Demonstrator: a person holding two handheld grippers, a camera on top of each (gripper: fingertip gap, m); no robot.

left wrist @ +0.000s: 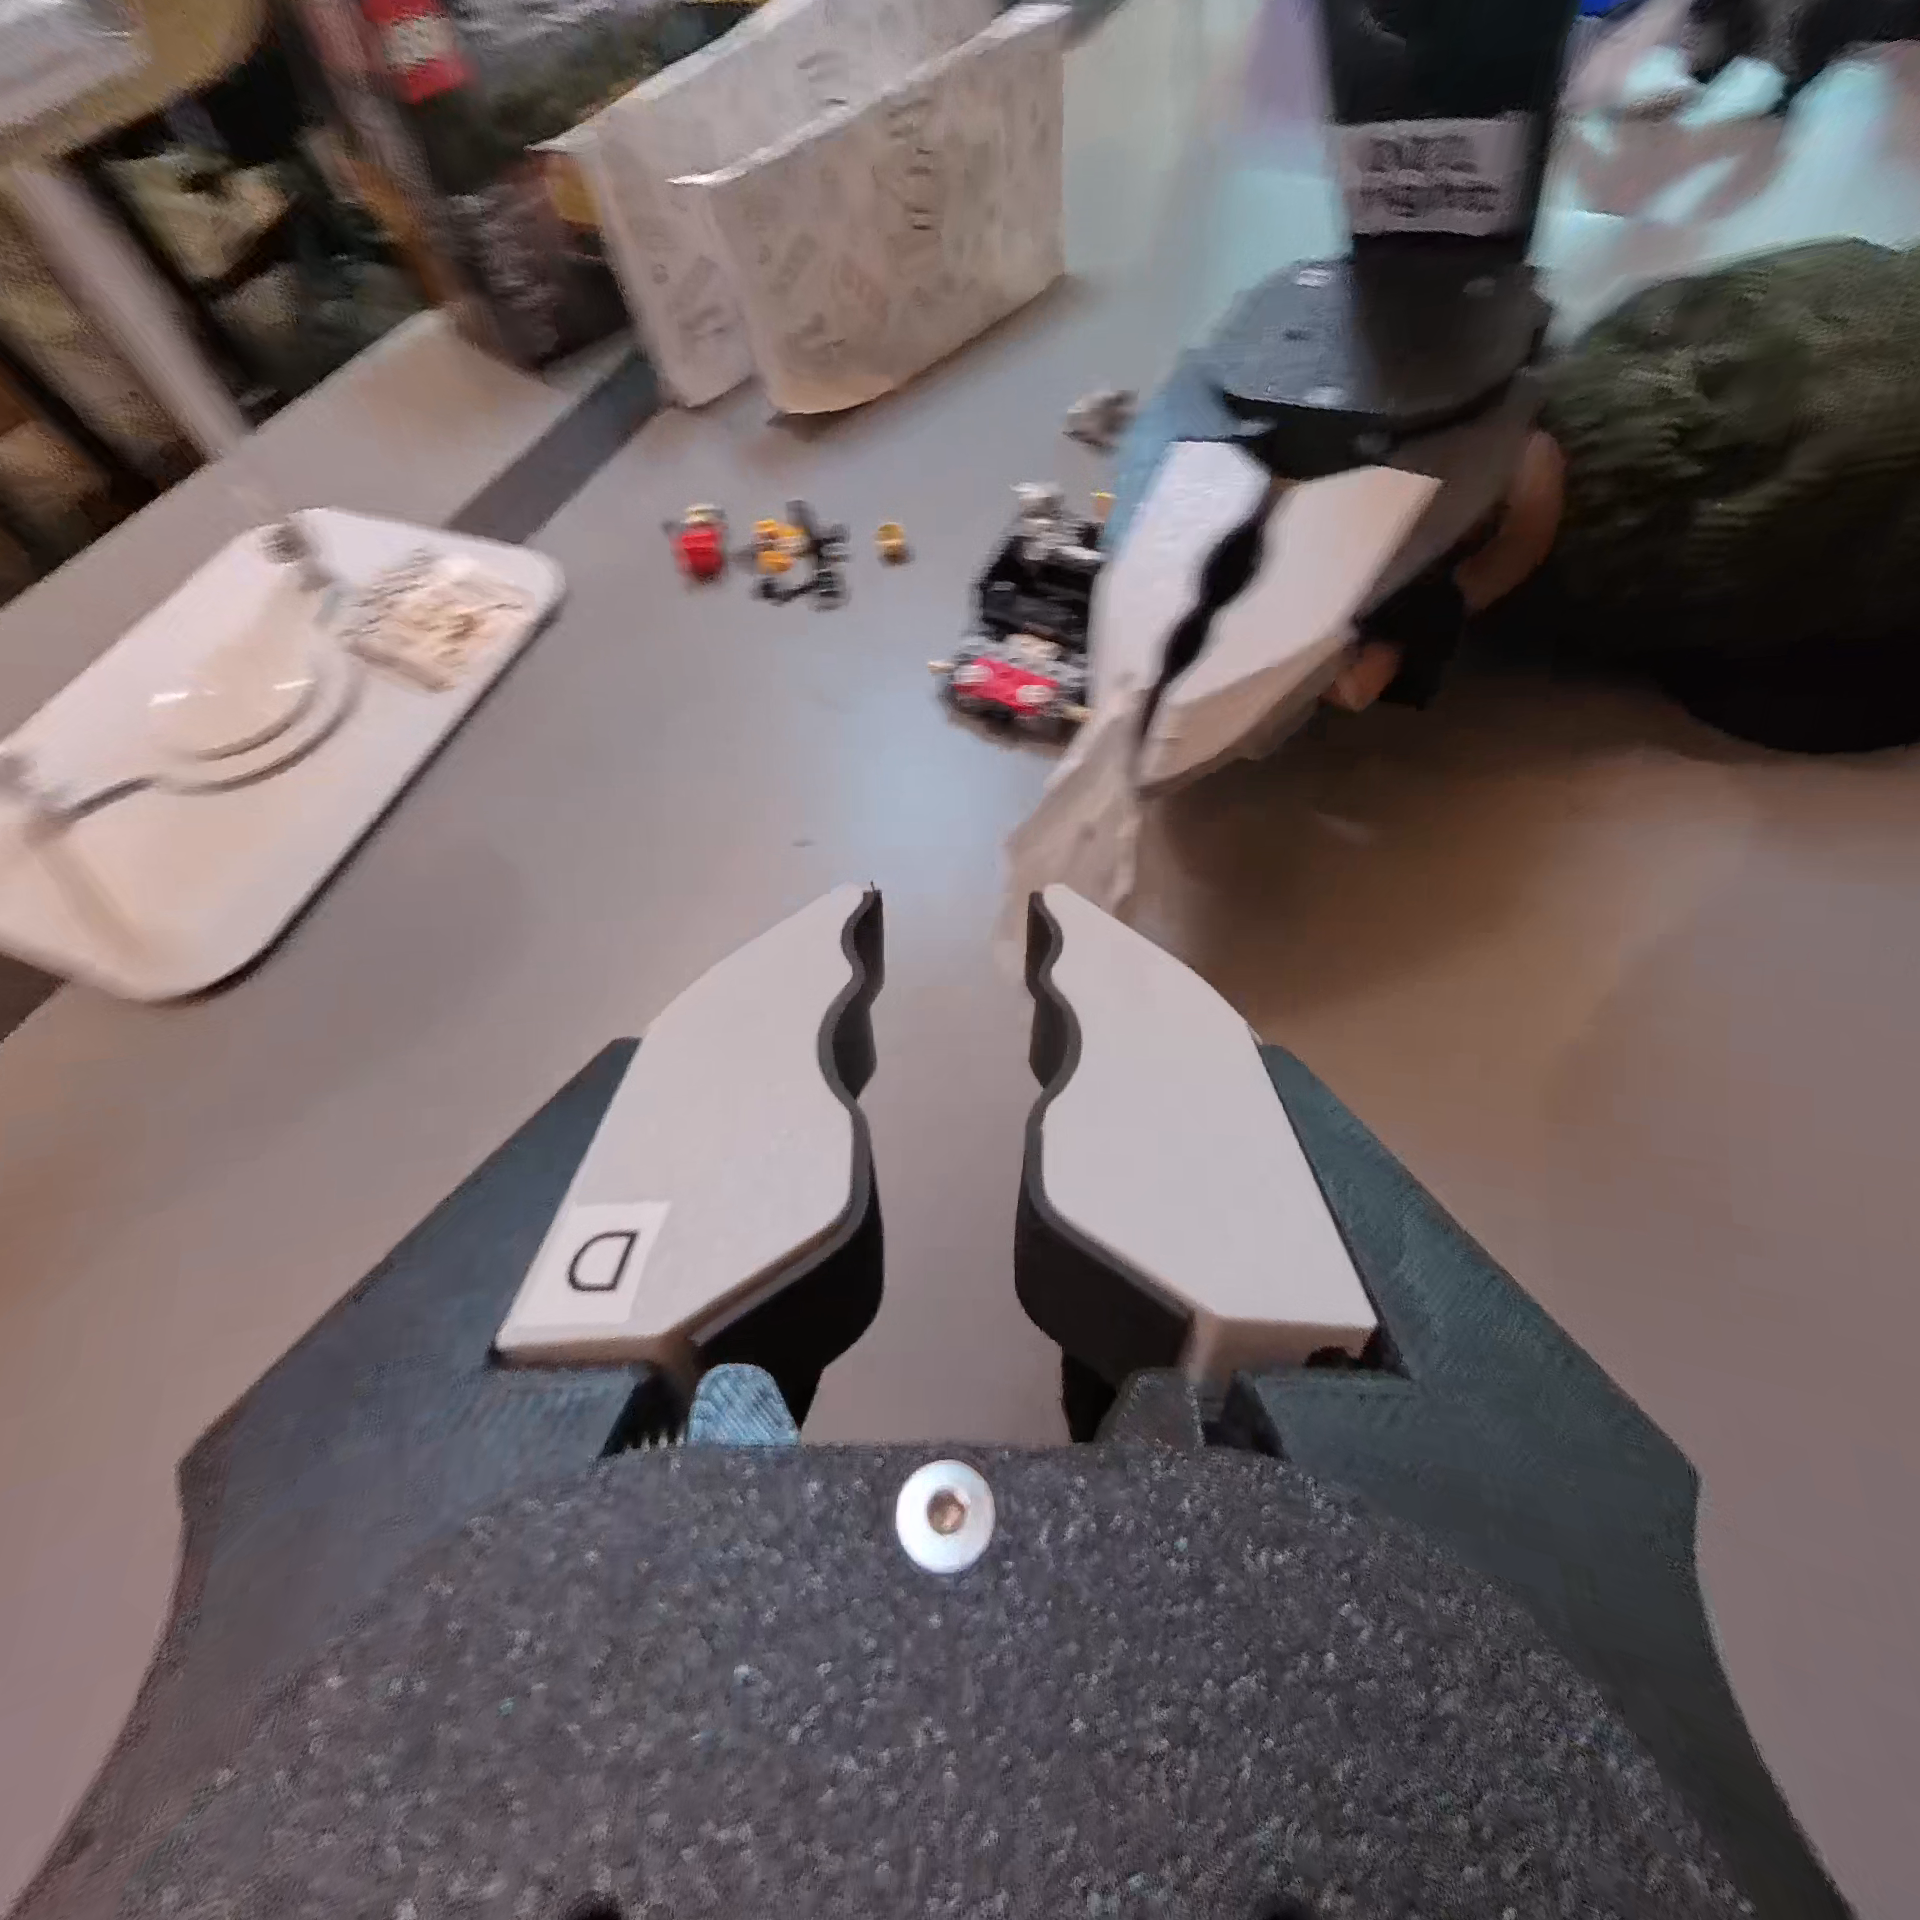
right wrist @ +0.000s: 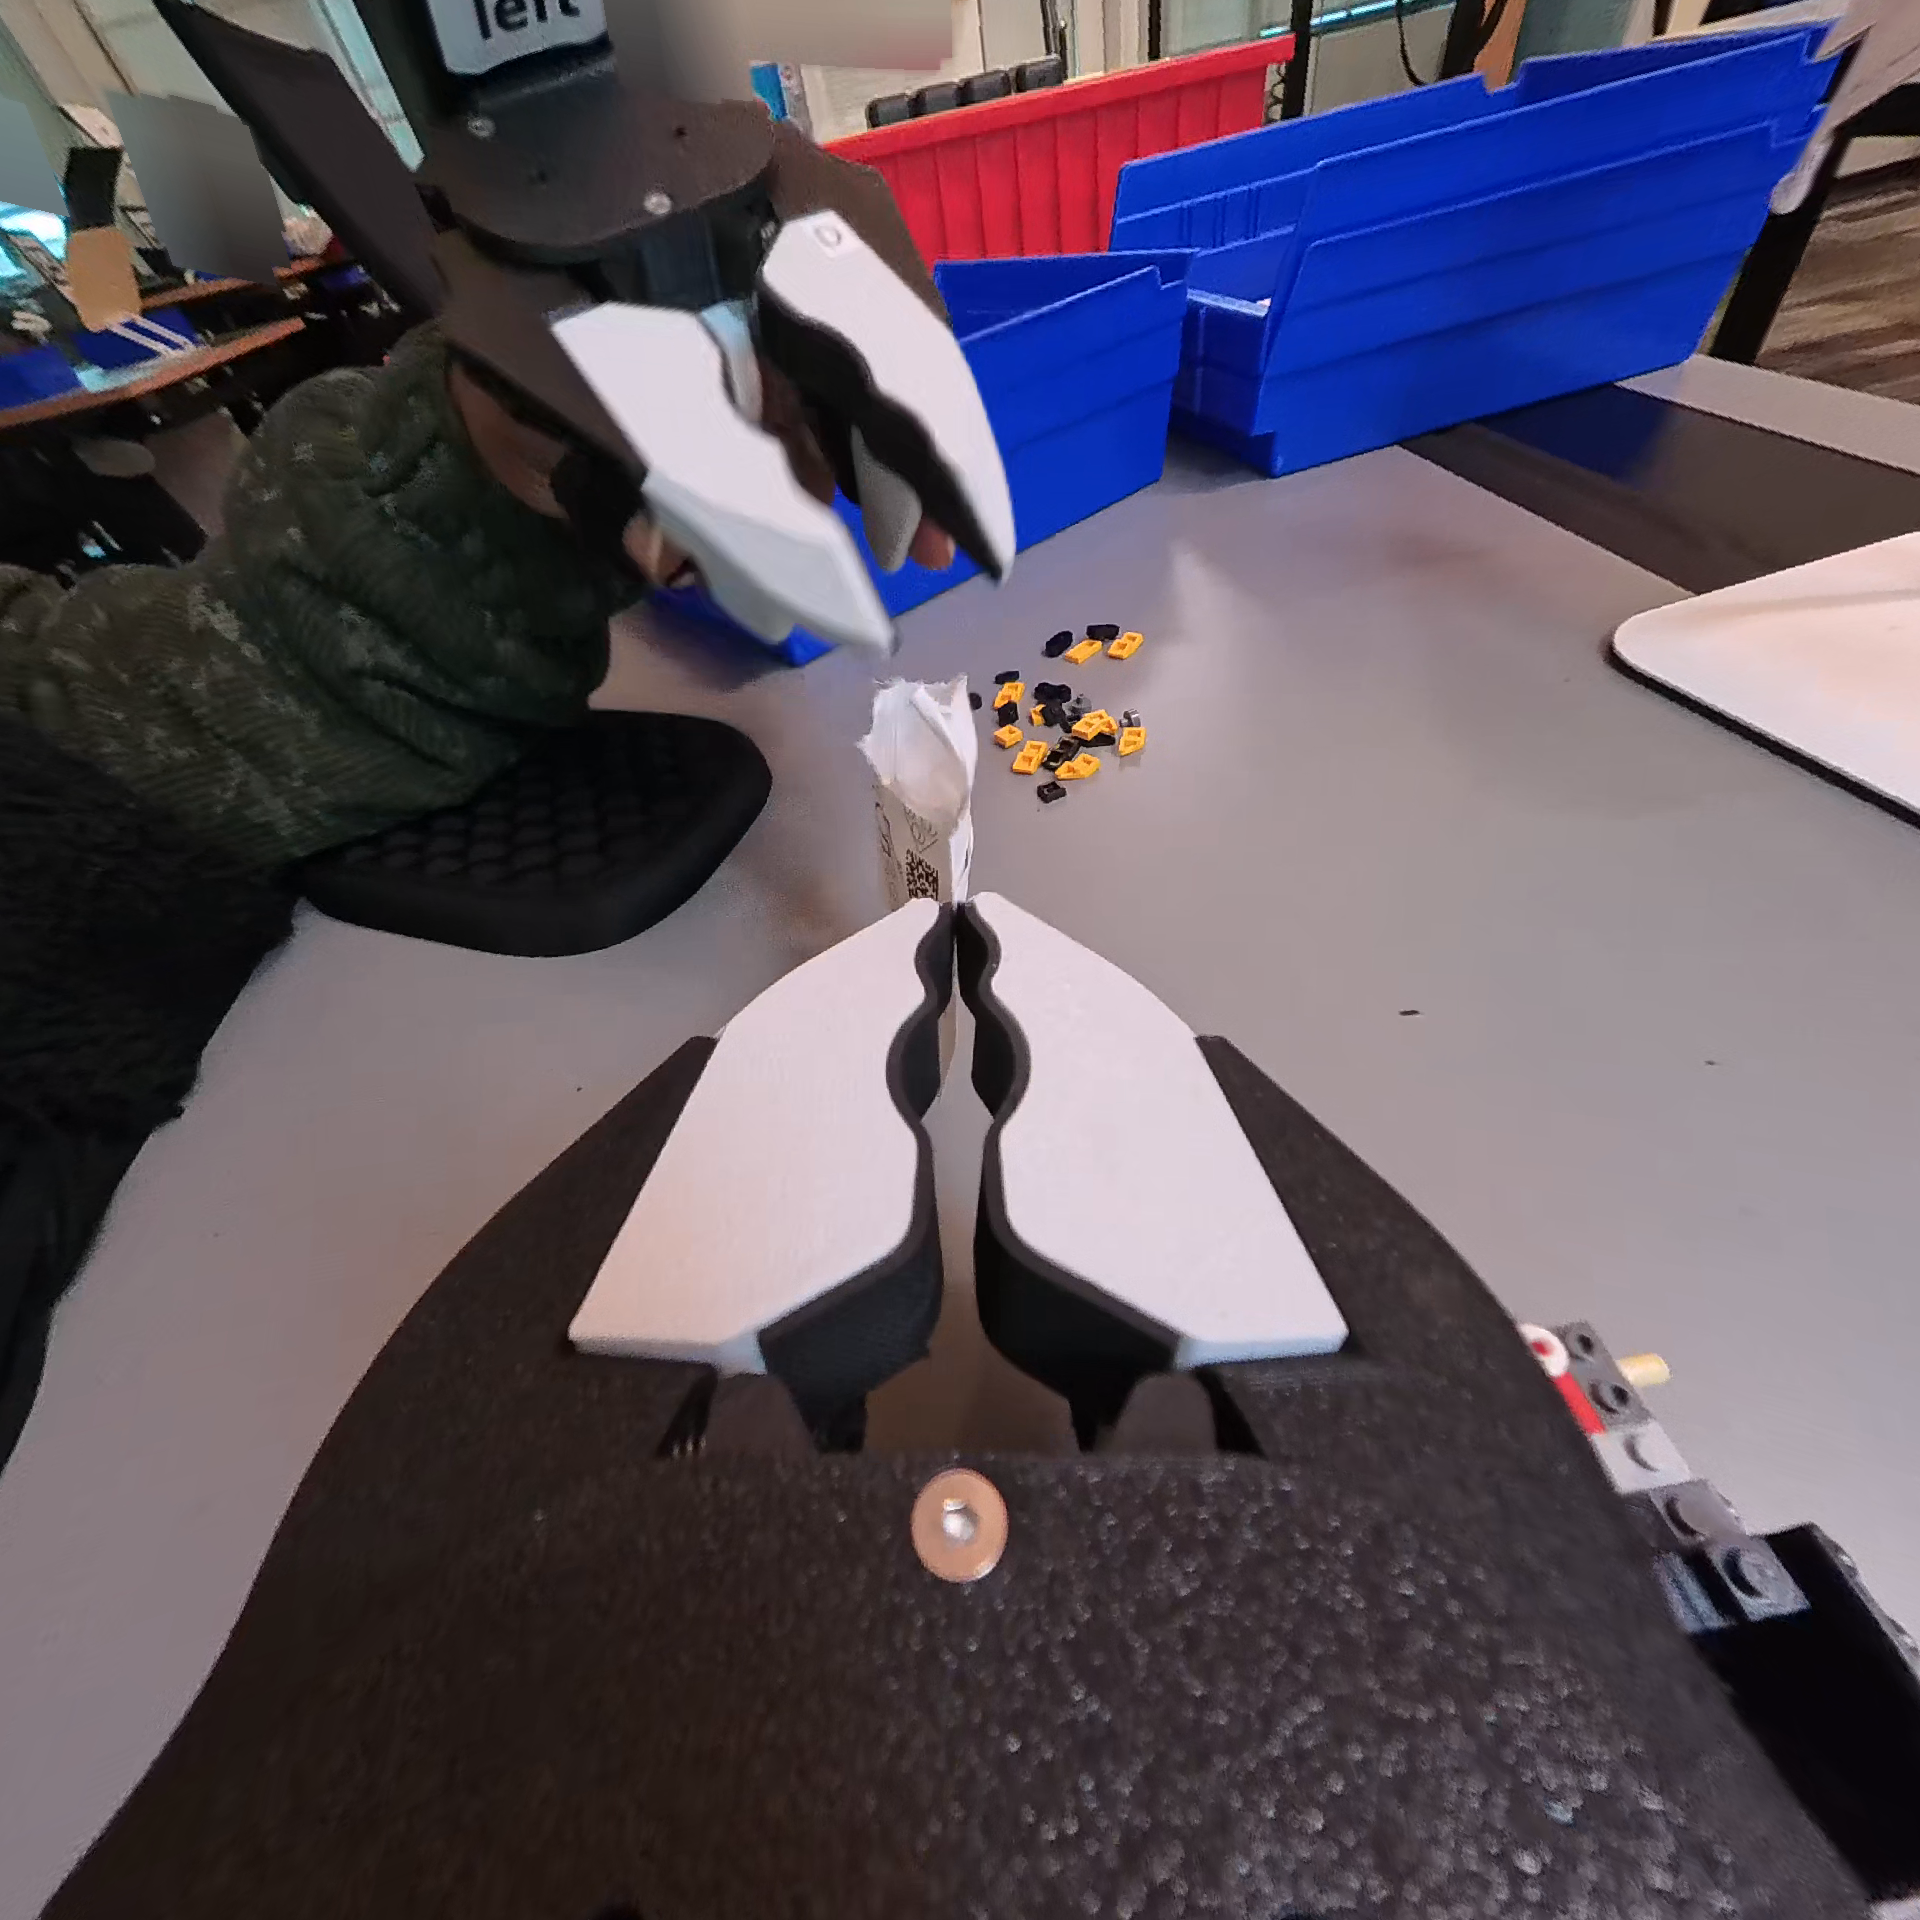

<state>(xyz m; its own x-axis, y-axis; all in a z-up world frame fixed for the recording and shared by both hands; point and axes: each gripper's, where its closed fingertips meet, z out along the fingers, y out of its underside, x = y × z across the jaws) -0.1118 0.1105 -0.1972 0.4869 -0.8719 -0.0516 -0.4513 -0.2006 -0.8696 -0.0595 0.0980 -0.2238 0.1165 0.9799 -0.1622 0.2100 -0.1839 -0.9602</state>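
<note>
The small white paper bag (right wrist: 920,800) is pinched by its lower end in the right hand-held gripper (right wrist: 956,914), torn top flaring up above the grey tabletop (right wrist: 1351,831). The left hand-held gripper (left wrist: 954,914) hangs just above that torn mouth, jaws narrowly apart and gripping nothing. Probably best to keep the pinch firm. Yellow and black bricks (right wrist: 1075,727) are scattered just behind, blue bins (right wrist: 1455,270) further back, and a white tray (left wrist: 208,727) off to the side.

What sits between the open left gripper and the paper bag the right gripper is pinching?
Nothing visible. The left gripper hangs open just above the torn top of the paper bag, with only air between; the right gripper pinches the bag lower down.
</note>
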